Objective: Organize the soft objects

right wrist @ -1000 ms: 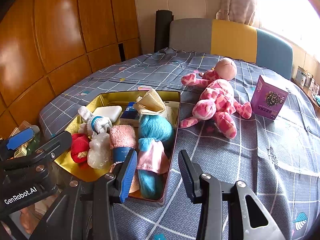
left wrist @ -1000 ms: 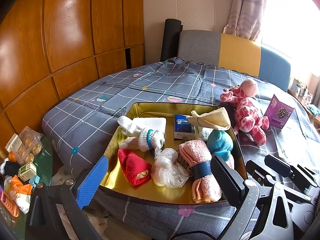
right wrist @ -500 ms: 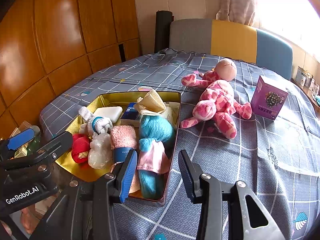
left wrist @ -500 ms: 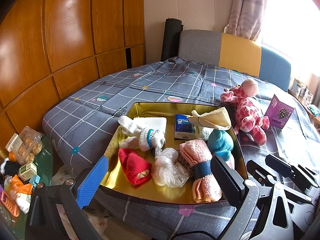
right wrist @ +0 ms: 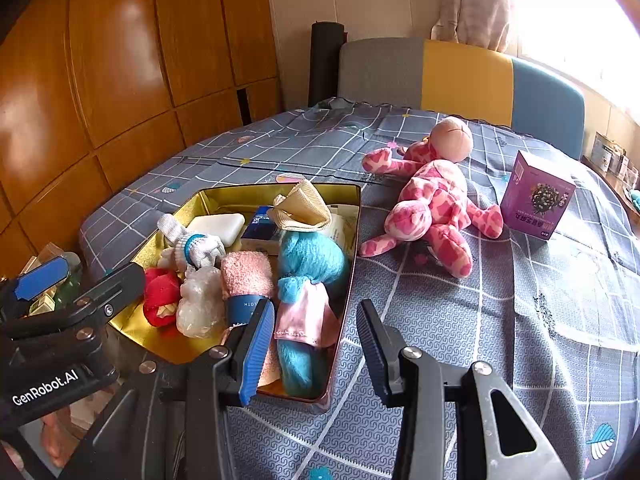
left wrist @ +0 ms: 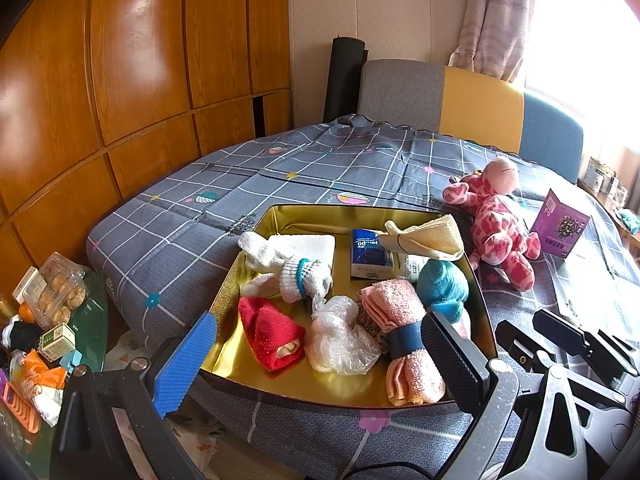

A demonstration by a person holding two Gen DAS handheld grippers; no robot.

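The grey checked bed cover [right wrist: 500, 312] carries a gold tray [right wrist: 354, 236], a pink plush toy [right wrist: 432, 204] and what appears to be a purple box [right wrist: 536, 196].

**Ann:** The tin tray [left wrist: 280, 216] sat on the bedspread [left wrist: 192, 240] near its front edge, packed full. Inside, the glove [left wrist: 298, 276] lay at the left over the flat pad [left wrist: 308, 242], with the tissue pack [left wrist: 368, 254] to their right.

**Ben:** And nearer the front of the tray, left to right, lay the folded sock [left wrist: 272, 332], the crumpled bag [left wrist: 340, 336] and the banded towel roll [left wrist: 400, 328]. The yarn doll [right wrist: 310, 280] ran along the tray's right wall.

**Ann:** Outside the tray, to its right, the plush toy [right wrist: 432, 208] sprawled on the bedspread. The carton [right wrist: 534, 196] stood further right. The headboard [right wrist: 460, 76] rose behind it all.
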